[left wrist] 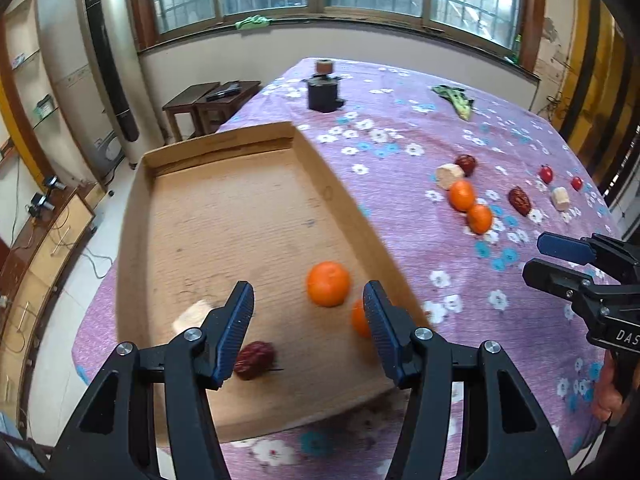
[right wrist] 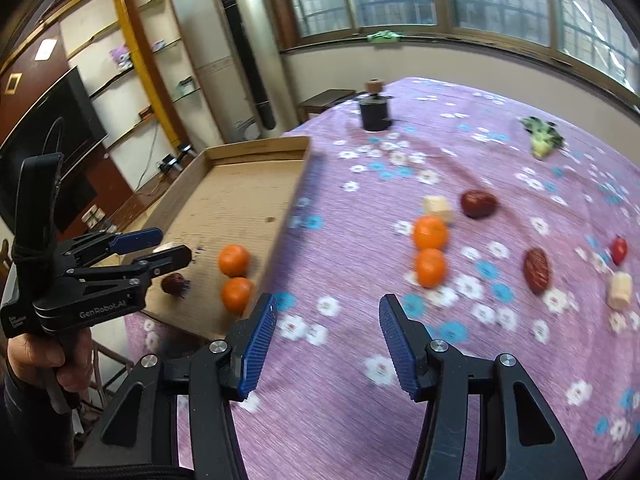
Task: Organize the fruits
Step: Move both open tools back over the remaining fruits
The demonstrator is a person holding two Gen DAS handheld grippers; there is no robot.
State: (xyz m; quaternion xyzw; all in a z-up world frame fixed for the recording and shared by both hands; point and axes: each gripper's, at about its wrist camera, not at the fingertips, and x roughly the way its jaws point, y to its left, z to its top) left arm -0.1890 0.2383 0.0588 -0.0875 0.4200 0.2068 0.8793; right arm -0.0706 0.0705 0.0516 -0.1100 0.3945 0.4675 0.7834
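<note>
A cardboard tray (left wrist: 224,208) on the purple flowered tablecloth holds two oranges (left wrist: 328,283) (left wrist: 359,318), a red date (left wrist: 256,360) and a pale chunk (left wrist: 192,316). My left gripper (left wrist: 308,288) hovers open over the tray's near end, with nothing between its fingers. Loose on the cloth to the right lie two more oranges (right wrist: 430,232) (right wrist: 430,266), two dates (right wrist: 478,203) (right wrist: 536,265), two pale chunks (right wrist: 438,206) (right wrist: 619,290) and cherry tomatoes (left wrist: 546,174). My right gripper (right wrist: 328,302) is open and empty above bare cloth, between the tray and the loose fruit.
A black grinder (left wrist: 323,92) stands at the table's far end and a green vegetable (right wrist: 542,138) lies at the far right. In the right wrist view the left gripper (right wrist: 174,246) and the hand holding it are at the left. Low wooden stools stand beyond the table.
</note>
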